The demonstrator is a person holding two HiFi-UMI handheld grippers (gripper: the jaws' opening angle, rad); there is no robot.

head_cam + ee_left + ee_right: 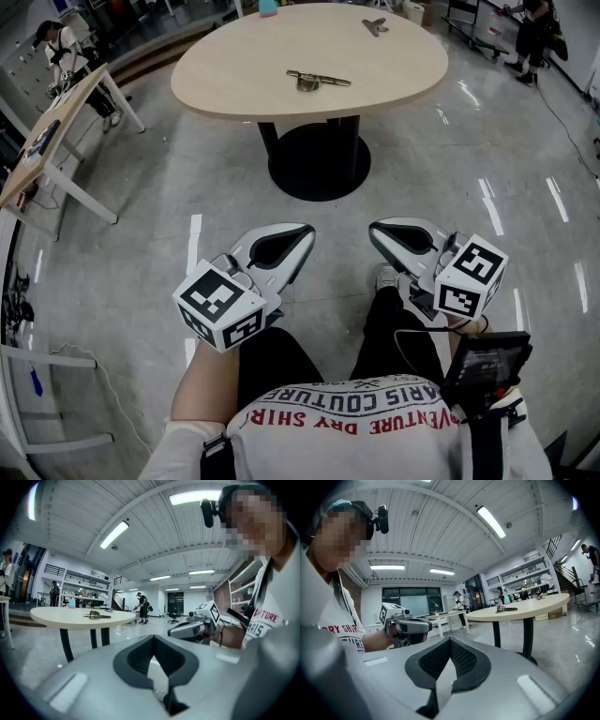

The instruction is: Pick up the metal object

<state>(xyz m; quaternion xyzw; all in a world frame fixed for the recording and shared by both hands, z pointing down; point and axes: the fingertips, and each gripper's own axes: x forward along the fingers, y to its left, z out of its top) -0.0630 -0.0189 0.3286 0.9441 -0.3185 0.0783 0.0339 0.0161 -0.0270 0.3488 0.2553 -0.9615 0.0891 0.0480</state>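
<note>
A round pale counter [394, 75] is standing on a black pedestal [319, 161] across a stretch of glossy grey floor [187, 187], well apart from both grippers. A second desk [42, 141] is slanting along the left edge. A smaller metal clip [375, 26] and a teal item [268, 7] are lying toward the counter's far rim. The metal object [317, 81] is lying flat near the counter's middle, silvery, long and thin, with a thicker knot partway along. The left gripper [302, 232] and right gripper [378, 232] are hovering low over the person's knees, each with its fingers pressed together and gripping nothing.
</note>
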